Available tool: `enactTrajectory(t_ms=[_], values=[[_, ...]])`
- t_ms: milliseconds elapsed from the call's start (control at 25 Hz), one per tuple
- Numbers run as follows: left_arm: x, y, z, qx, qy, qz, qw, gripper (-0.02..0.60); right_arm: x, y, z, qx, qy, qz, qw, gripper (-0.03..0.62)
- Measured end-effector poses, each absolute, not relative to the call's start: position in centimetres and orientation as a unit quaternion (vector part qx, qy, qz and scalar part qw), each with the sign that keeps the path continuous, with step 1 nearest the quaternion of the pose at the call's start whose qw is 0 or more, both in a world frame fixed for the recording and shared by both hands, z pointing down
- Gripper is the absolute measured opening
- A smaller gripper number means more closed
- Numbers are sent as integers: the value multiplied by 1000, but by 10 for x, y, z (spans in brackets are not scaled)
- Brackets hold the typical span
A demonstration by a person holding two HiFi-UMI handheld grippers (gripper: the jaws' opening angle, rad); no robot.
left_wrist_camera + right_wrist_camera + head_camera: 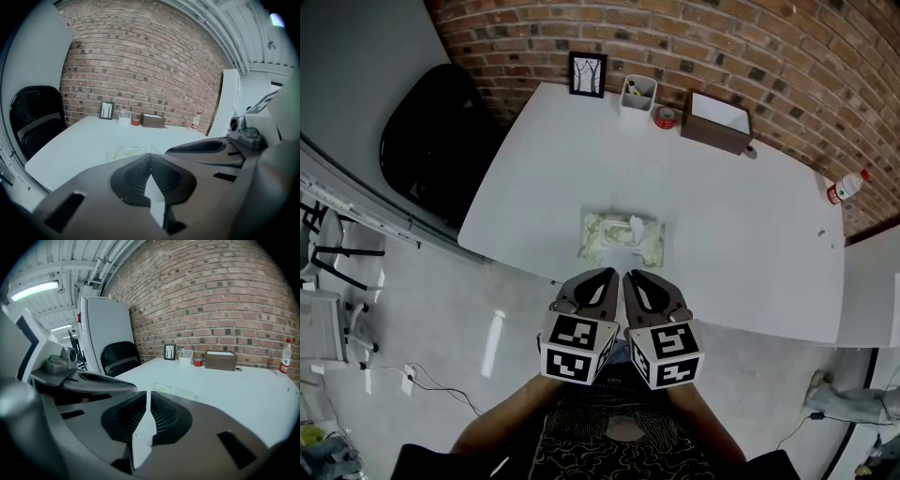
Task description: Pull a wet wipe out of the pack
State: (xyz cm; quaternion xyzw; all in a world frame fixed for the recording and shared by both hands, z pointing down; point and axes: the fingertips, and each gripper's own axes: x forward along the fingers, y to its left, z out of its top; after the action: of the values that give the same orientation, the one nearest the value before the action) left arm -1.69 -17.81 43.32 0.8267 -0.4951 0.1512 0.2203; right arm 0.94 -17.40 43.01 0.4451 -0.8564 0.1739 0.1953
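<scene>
A white table (741, 216) stands against a brick wall (722, 42), seen steeply from above. At the lower middle of the frame, just off the table's near edge, the left tongs (612, 274) and right tongs (630, 275) hang side by side. Each pair has its jaws drawn together with nothing between them. Just above them in the frame, apart from both, the wipe pack (605, 242) lies flat on the table. A white wet wipe (635, 225) pokes up from its top opening. The pack looks soft and light, so it would likely lift or slide with the pull unless one pair of tongs pins it down. The wipe should be limp, damp and easily torn, and the raised tuft is the place to pinch, low near the opening. Along the far edge stand a picture frame (587, 74), a brown box (717, 122) and a bottle (847, 187)
</scene>
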Motion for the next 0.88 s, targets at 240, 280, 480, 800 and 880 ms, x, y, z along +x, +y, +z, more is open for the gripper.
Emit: enactTrajectory(t_ms=[240, 280, 480, 800, 880], values=[[-22, -204, 443, 825, -494, 154, 227, 11, 6, -202, 444, 450, -850, 181, 206, 21], [-23, -207, 445, 825, -494, 156, 228, 11, 6, -206, 446, 451, -849, 182, 209, 21], [-27, -221, 454, 822, -490, 163, 239, 11, 2, -223, 457, 454, -843, 187, 221, 23], [-31, -239, 463, 819, -489, 167, 248, 11, 2, -240, 476, 450, -834, 212, 239, 83], [-33, -242, 465, 818, -489, 170, 251, 11, 3, -243, 481, 453, -829, 216, 247, 83]])
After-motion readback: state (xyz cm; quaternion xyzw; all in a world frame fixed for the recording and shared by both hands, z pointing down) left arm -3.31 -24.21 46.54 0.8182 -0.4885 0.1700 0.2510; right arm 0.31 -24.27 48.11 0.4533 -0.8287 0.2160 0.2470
